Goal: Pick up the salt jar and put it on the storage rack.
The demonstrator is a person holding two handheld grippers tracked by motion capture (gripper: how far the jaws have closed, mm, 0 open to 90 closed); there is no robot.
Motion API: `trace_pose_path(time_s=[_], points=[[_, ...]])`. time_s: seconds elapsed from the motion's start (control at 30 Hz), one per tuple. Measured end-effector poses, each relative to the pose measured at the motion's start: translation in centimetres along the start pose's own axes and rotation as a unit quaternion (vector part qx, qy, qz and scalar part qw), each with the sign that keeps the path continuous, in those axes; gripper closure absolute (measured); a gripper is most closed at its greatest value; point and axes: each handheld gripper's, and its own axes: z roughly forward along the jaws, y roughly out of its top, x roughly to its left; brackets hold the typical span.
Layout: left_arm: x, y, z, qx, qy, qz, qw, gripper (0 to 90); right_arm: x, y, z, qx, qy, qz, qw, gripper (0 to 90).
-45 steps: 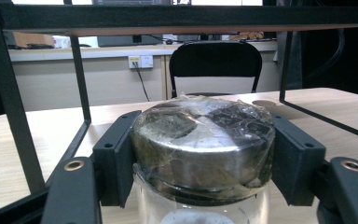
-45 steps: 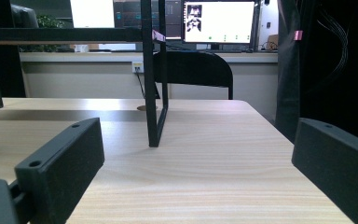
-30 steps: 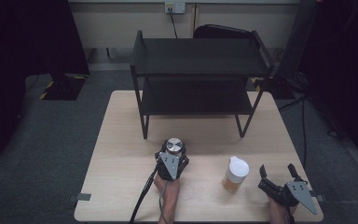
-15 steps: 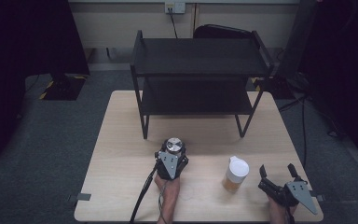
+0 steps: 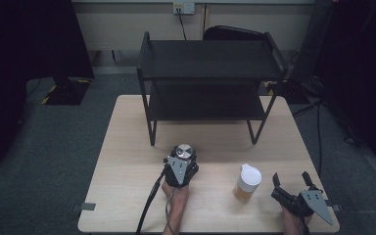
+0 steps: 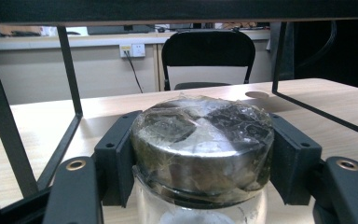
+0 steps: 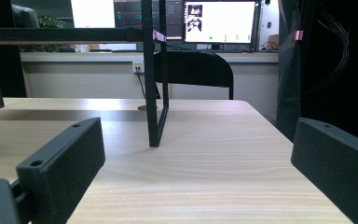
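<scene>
A glass jar with a silver metal lid stands on the wooden table, in front of the black two-tier rack. My left gripper is shut on the jar, its black pads pressing both sides just under the lid. My right gripper rests low at the table's front right with its jaws wide apart and only bare tabletop between them. A cup with a white lid and amber contents stands left of the right gripper, apart from it.
The rack's right front leg stands ahead of the right gripper. A black chair sits behind the table. Bare tabletop spreads at the left. A cable trails from the left gripper over the front edge.
</scene>
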Motion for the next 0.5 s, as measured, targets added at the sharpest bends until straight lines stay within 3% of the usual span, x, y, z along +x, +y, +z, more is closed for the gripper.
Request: trace_pose_path(time_s=[0.03,0.1,0.5], points=[[0.4,0.2,0.0,0.001,-0.01,-0.003,0.9999,35.1,0.0,0.0,0.0,0.0,0.0,0.0,1.0,1.4],[0.4,0.3,0.0,0.003,-0.009,0.004,0.9999,35.1,0.0,0.0,0.0,0.0,0.001,0.0,1.0,1.5],[1.5,1.1,-0.2,0.006,-0.02,-0.004,0.9998,35.1,0.0,0.0,0.0,0.001,-0.001,0.001,1.0,1.6]])
